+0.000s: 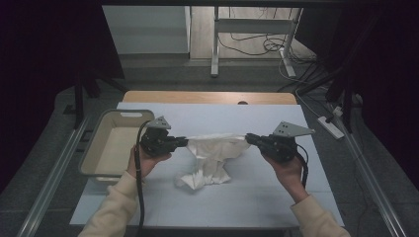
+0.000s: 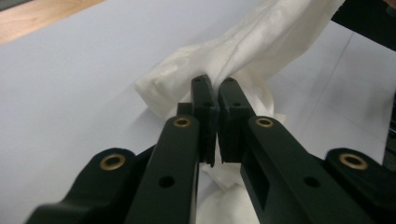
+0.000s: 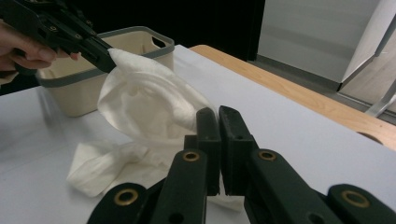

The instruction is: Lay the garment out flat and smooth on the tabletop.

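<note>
While both tools pinch opposite ends of the white cloth (image 1: 216, 148), its top edge spans between them above the counter (image 1: 257, 197), and the lower part sags onto the surface in a crumpled heap. Left tool (image 1: 184, 142): jaws pressed together on the cloth's left corner, as the left gripper view confirms. Right tool (image 1: 250, 138): jaws likewise clamped on the right corner. A beige bin (image 1: 101, 143) stands at the left, just beside the left hand (image 1: 148, 159). To do this step well, both hands should probably rise evenly, keeping the top edge taut and level, so the heap unfurls without slipping from either grip.
</note>
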Demonstrator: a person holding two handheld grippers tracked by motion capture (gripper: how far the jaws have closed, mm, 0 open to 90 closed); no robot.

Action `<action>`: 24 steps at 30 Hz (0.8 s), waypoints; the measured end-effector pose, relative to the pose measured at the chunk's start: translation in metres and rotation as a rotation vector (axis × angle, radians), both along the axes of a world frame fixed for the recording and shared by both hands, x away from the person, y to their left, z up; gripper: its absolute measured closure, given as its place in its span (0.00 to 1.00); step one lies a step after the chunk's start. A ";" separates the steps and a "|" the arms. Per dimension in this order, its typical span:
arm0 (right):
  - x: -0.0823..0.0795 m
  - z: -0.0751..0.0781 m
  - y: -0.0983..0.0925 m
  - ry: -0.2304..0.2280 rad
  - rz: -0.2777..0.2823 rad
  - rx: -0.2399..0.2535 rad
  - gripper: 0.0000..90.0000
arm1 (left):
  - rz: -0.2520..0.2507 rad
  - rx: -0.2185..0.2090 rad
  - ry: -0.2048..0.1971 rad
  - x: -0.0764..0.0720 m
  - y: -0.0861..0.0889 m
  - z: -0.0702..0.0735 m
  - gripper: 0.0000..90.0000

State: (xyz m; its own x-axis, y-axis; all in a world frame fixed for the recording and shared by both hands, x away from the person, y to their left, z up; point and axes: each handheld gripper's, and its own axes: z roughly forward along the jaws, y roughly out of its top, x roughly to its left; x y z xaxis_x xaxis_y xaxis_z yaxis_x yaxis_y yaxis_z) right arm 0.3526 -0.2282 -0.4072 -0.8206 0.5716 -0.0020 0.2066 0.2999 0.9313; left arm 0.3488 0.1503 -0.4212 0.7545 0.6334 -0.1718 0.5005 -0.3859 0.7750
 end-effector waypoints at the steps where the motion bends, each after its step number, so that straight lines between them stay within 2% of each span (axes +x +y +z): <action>1: 0.003 0.002 0.001 -0.001 -0.002 -0.005 0.97 | 0.000 0.000 0.000 0.000 0.000 0.000 0.95; 2: 0.003 0.002 0.001 -0.001 -0.002 -0.005 0.97 | 0.003 0.002 -0.001 0.003 0.001 0.002 0.95; 8: 0.030 0.021 0.012 -0.017 -0.024 -0.007 0.97 | 0.035 -0.025 0.009 0.028 0.008 0.015 0.95; 10: 0.035 0.023 0.014 -0.014 -0.027 -0.012 0.97 | 0.044 -0.026 0.013 0.032 0.008 0.017 0.95; 11: 0.046 0.027 0.018 -0.016 -0.034 -0.022 0.97 | 0.060 -0.030 0.018 0.040 0.009 0.018 0.95; 12: 0.046 0.027 0.018 -0.016 -0.034 -0.022 0.97 | 0.060 -0.030 0.018 0.040 0.009 0.018 0.95; 13: 0.058 0.027 0.021 -0.008 -0.047 -0.020 0.97 | 0.075 -0.026 0.027 0.047 0.008 0.017 0.95; 14: 0.058 0.027 0.021 -0.008 -0.047 -0.020 0.97 | 0.075 -0.026 0.027 0.047 0.008 0.017 0.94; 15: 0.069 0.025 0.026 0.007 -0.062 -0.028 0.97 | 0.089 -0.020 0.044 0.055 0.006 0.012 0.94; 16: 0.075 0.022 0.028 0.015 -0.070 -0.036 0.97 | 0.089 -0.020 0.044 0.055 0.006 0.012 0.94; 19: 0.096 0.011 0.036 0.053 -0.099 -0.065 0.95 | 0.147 -0.026 0.101 0.073 0.003 -0.003 0.92; 20: 0.103 0.006 0.039 0.070 -0.114 -0.084 0.88 | 0.168 -0.020 0.118 0.078 0.003 -0.008 0.90; 21: 0.110 0.000 0.041 0.084 -0.138 -0.097 0.75 | 0.191 -0.006 0.139 0.082 0.002 -0.013 0.84; 22: 0.115 -0.005 0.042 0.095 -0.156 -0.096 0.64 | 0.191 -0.006 0.139 0.082 0.002 -0.013 0.73; 23: 0.116 -0.008 0.043 0.099 -0.181 -0.101 0.59 | 0.204 -0.008 0.165 0.084 0.003 -0.018 0.68; 24: 0.116 -0.010 0.043 0.106 -0.192 -0.095 0.56 | 0.204 -0.008 0.165 0.084 0.003 -0.018 0.66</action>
